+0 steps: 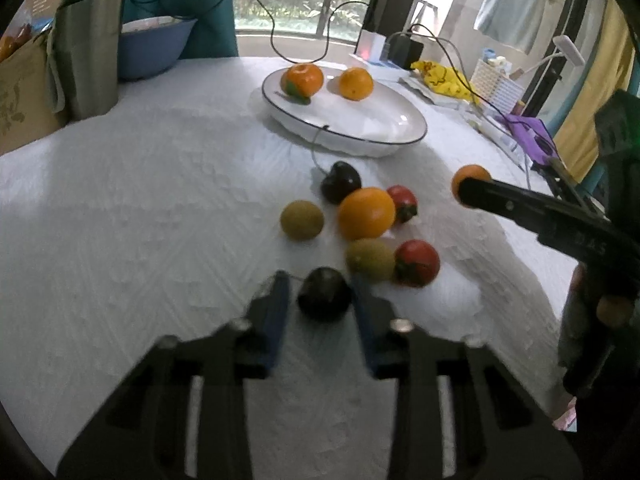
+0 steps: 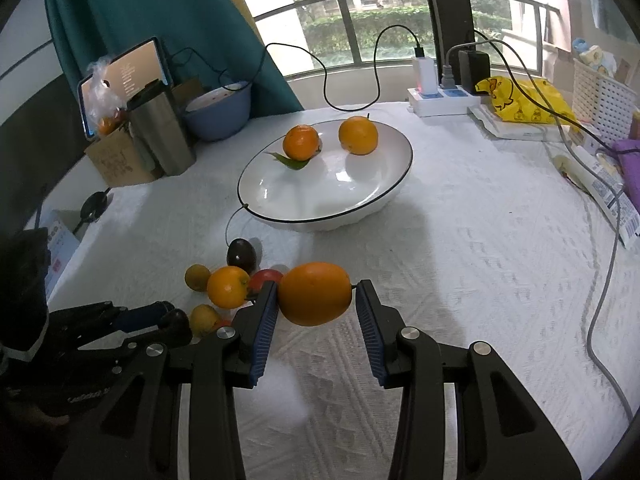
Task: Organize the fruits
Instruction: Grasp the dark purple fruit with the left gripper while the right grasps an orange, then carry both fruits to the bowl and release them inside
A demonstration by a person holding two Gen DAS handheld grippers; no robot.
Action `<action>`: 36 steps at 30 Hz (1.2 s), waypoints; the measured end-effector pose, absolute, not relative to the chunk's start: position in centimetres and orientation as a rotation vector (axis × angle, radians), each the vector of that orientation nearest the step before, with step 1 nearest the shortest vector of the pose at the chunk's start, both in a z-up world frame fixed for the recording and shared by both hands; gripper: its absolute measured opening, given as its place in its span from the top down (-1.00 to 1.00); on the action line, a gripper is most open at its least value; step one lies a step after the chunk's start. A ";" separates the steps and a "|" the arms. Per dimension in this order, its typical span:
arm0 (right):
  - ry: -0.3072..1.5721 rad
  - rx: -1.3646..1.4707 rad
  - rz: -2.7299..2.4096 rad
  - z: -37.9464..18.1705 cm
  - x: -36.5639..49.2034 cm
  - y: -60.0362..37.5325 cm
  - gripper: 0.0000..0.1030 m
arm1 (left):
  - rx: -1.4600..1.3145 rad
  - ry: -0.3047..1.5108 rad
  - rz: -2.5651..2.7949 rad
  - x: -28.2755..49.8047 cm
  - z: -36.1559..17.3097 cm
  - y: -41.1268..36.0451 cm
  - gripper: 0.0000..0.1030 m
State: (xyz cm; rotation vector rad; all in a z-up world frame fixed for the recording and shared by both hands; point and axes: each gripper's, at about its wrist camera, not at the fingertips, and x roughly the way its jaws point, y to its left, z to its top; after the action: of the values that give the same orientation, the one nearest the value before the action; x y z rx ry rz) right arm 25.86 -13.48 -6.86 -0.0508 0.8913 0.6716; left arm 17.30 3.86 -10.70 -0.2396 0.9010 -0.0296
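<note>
A white-clothed table (image 2: 480, 240) carries a white dish (image 2: 384, 204) with a dark rim, set toward its far edge, and two oranges (image 2: 301, 142) (image 2: 358, 135) rest inside it, one beside a green leaf (image 2: 291, 162). The right tool (image 2: 316, 300) holds an orange (image 2: 315, 293) clenched between its blue pads, raised above the cloth on the near side of the dish; the left wrist view shows that same orange (image 1: 470, 178) at the tip of the black finger. The left tool (image 1: 320, 292) sits low over the cloth with a dark plum-like fruit (image 1: 325, 294) between its blue pads, jaws drawn in tight against it, though the blurred picture leaves the contact itself hard to read. Just beyond it lies a loose cluster of fruit: a large orange (image 1: 366, 213), two yellow-green fruits (image 1: 302, 220) (image 1: 370, 259), two red fruits (image 1: 418, 263) (image 1: 404, 202) and a second dark fruit (image 1: 341, 182) with a thin stem curving up to the dish's rim. A steel cup (image 2: 162, 132), a blue bowl (image 2: 220, 112) and a cardboard box (image 2: 116, 160) stand along the far left edge; a power strip (image 2: 440, 100), a yellow bag (image 2: 528, 100) and a white basket (image 2: 600, 96) line the far right.
</note>
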 end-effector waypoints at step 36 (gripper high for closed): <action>0.822 -0.064 0.668 -4.8 31.5 -11.7 0.17 | -0.170 0.727 -0.077 24.4 -5.5 6.6 0.46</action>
State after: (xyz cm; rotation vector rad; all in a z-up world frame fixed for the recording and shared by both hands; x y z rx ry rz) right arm 31.46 -11.72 -4.83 -0.0641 0.8221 0.6684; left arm 24.43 6.58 -5.49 -0.1701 0.7266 -0.0768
